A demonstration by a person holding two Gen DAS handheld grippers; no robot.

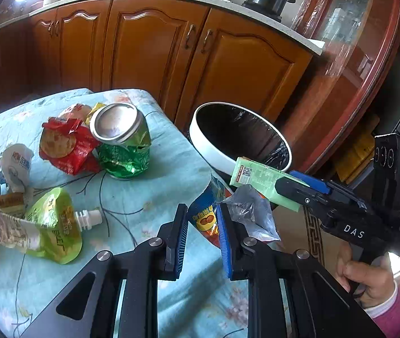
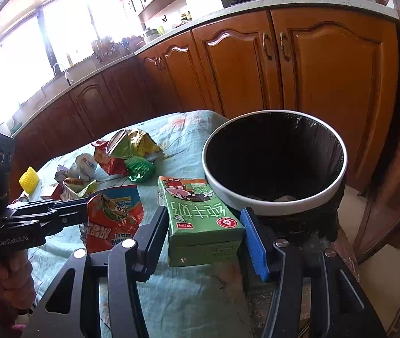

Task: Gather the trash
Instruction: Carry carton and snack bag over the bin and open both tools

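Beside the table's point(image 2: 188, 304) bin-side edge, both grippers pinch trash for dropping: right gripper point(image 2: 204, 233) a green carton point(image 2: 200, 219), left gripper point(image 1: 201, 225) a snack wrapper point(image 1: 205, 217).

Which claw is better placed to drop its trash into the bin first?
Probably the right claw. Its green milk carton is already next to the bin rim, while the left claw with the snack bag is farther back over the table.

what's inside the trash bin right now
The trash bin has a black liner, and a few pale scraps lie at the bottom. Its near rim hides the rest of the floor, so any other contents cannot be seen.
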